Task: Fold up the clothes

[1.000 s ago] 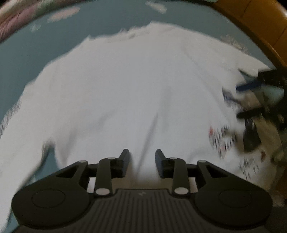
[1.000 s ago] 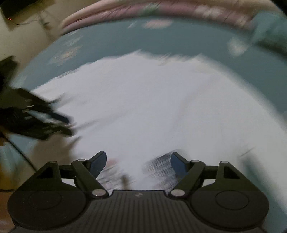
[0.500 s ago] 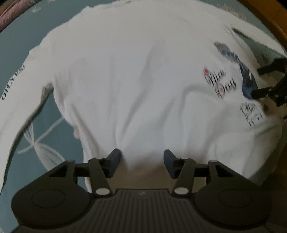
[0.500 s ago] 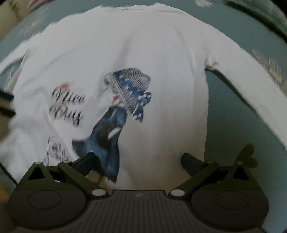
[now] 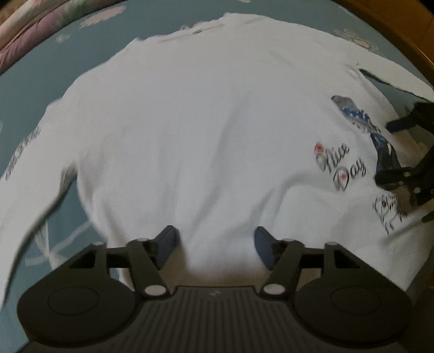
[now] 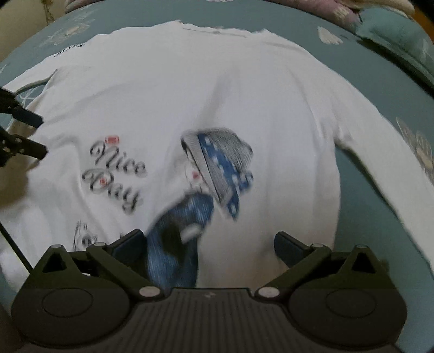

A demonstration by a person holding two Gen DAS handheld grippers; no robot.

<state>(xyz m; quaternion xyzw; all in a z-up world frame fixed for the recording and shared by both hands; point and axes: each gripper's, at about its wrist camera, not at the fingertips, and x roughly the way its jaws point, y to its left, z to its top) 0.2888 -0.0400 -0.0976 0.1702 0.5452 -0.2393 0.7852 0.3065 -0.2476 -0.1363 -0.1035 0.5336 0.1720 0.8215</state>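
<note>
Shirt (image 5: 206, 141), white and long-sleeved, lies spread front-up on the teal bed sheet (image 5: 32, 89) in my left wrist view, and I place everything else against it. Its hem hangs nearest me, dropping over the bed's edge. My left tool (image 5: 214, 244) sits at that hem, on the side away from the print; its jaws are opening, with a soft bulge of hem fabric between them, and the pads do not press on it. One sleeve (image 5: 24, 190) runs off to the picture's left of the shirt's body, with sheet showing in the gap between them. The "Nice Day" lettering (image 5: 340, 167) is toward the picture's right of the shirt, and just past it my right tool (image 5: 390, 152) reaches in over the printed figure, its two dark fingers apart. A floral quilt (image 5: 32, 24) lies beyond the shirt's far left corner, and a wooden bed frame (image 5: 401, 32) curves past its far right.

In my right wrist view the same shirt (image 6: 271, 95) fills the frame, collar farthest from me. My right tool (image 6: 208, 241) stands with its jaws wide apart at the hem, straddling the lower end of the blue printed figure (image 6: 217, 168); the cloth lies between the fingers without being pinched. The lettering (image 6: 116, 176) is left of the figure. The left tool (image 6: 29, 133) enters at the shirt's left edge, fingers apart. The other sleeve (image 6: 393, 168) stretches off the shirt's right side across the sheet (image 6: 366, 217).
</note>
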